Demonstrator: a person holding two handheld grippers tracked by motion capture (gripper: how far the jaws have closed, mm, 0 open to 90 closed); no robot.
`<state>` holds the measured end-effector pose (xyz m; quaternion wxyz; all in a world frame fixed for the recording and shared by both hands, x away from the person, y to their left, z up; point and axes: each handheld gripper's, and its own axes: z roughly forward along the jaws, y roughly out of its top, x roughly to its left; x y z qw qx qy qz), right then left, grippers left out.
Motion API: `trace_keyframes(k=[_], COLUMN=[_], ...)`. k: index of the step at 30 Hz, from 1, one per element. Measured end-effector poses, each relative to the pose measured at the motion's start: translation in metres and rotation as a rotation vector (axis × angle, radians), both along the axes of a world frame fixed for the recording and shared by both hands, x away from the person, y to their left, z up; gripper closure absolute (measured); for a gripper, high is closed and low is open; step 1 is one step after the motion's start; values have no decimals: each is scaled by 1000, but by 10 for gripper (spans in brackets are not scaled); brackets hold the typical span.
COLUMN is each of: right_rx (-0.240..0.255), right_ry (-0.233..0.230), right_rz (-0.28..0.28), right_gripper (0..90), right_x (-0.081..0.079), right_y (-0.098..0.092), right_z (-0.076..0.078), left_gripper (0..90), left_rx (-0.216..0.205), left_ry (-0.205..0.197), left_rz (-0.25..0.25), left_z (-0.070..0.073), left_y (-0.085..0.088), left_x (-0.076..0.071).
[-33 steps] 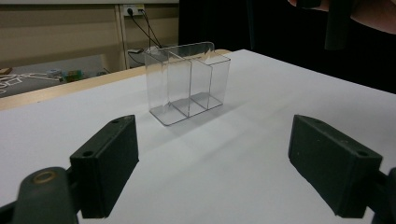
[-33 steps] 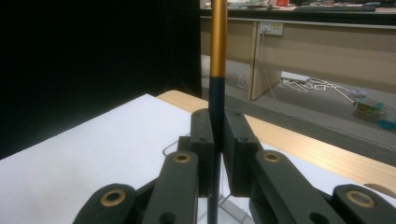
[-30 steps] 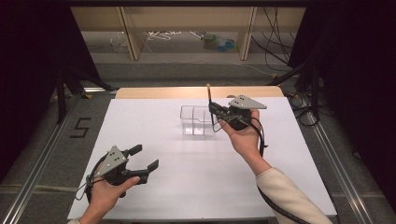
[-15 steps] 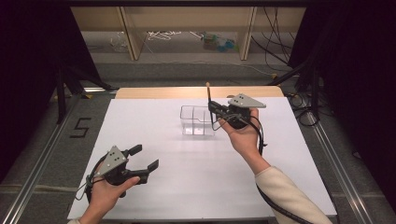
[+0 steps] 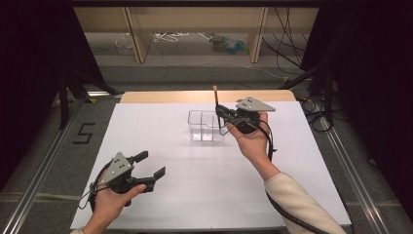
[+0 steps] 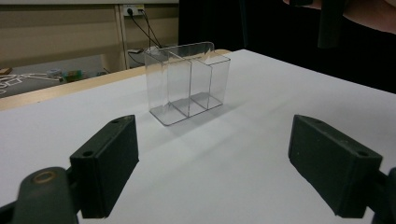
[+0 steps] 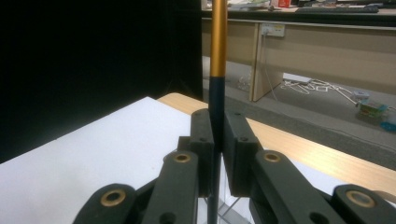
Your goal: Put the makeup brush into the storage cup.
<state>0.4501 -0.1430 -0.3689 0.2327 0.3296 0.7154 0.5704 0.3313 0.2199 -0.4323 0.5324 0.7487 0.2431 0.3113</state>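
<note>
A clear plastic box (image 5: pixel 205 126) with upright dividers stands on the white table (image 5: pixel 204 195), right of centre toward the back. My right gripper (image 5: pixel 220 113) hovers at the box's right rim, shut on a thin stick (image 5: pixel 215 95) that stands upright. In the right gripper view the stick (image 7: pixel 218 46) is gold above and dark below, pinched between the two pads of my right gripper (image 7: pixel 216 140). My left gripper (image 5: pixel 151 164) is held low near the front left, open and empty. In the left gripper view its wide-apart jaws (image 6: pixel 229 172) face the box (image 6: pixel 189 84).
A wooden strip (image 5: pixel 195 96) runs along the table's far edge. Behind it stand shelf legs with cables and small items on the floor (image 5: pixel 195 44). Metal rails (image 5: pixel 44 161) flank the table, with a "5" mark (image 5: pixel 84 132) on the left.
</note>
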Motion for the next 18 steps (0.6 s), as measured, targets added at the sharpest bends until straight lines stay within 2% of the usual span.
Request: trace_keyframes(k=[2, 5, 7, 8, 14, 15, 18], right_rx=[2, 7, -1, 4, -3, 2, 7], right_ry=[7, 19, -1, 17, 7, 21, 25], right_rz=[2, 5, 1, 3, 1, 1, 5], right_gripper=[837, 837, 837, 837, 837, 837, 837], right_x=[0, 0, 2, 1, 3, 2, 3], right_y=[1, 2, 2, 2, 3, 3, 4], right_z=[0, 0, 0, 0, -1, -1, -1], left_gripper=[156, 156, 156, 156, 156, 156, 156], left_rx=[-8, 1, 1, 1, 1, 2, 2], left_ry=[-10, 0, 0, 0, 0, 0, 0], left_rz=[-12, 0, 0, 0, -1, -1, -1], left_z=[-1, 0, 0, 0, 0, 0, 0], left_y=[0, 0, 0, 0, 0, 0, 0], left_x=[1, 0, 0, 0, 0, 0, 0])
